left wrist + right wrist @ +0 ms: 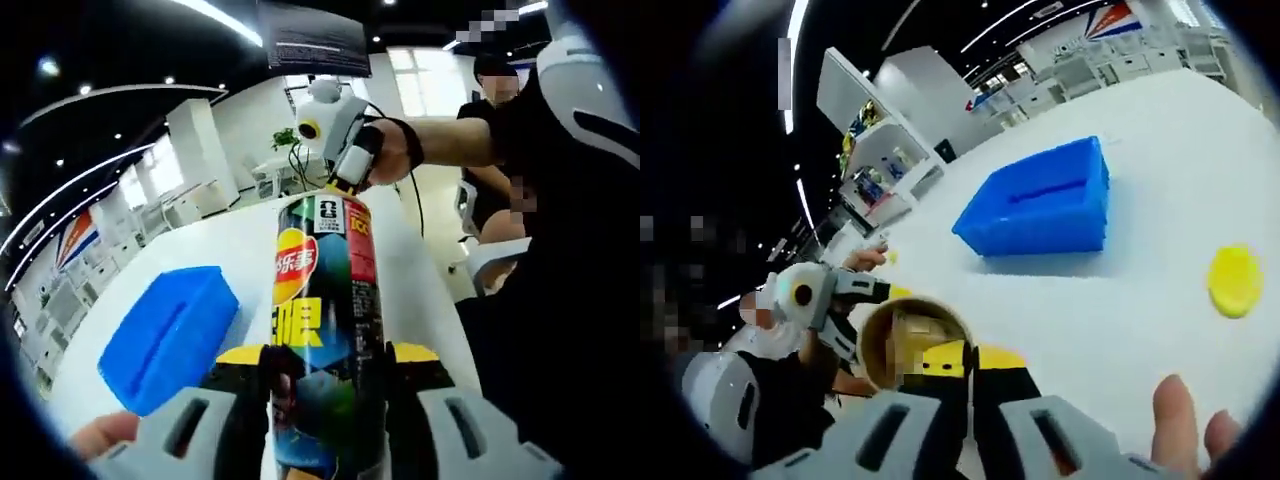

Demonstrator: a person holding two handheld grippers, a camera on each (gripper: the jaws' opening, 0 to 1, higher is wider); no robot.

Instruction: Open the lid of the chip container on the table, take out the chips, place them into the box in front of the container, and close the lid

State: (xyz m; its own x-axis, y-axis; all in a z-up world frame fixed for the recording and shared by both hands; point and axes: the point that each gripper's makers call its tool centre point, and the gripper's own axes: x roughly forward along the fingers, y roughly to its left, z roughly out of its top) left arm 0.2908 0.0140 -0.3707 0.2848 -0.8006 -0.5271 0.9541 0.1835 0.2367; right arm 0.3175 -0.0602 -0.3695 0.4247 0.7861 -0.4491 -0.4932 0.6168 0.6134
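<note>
A: Looking along the left gripper (330,365), its jaws pinch the chip can (325,330) round the lower body, holding it above the white table (250,240); the blue box (172,335) sits left.

B: From the right gripper (960,375), the can (912,345) is open-mouthed, the yellow lid (1234,281) lying apart on the table. Whether these jaws are spread, I cannot tell.

A: Thin, light cardboard (probably dents easily); chips are brittle, so grip gently.

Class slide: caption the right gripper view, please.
Right gripper at the open chip can; yellow lid off, beside blue box.
</note>
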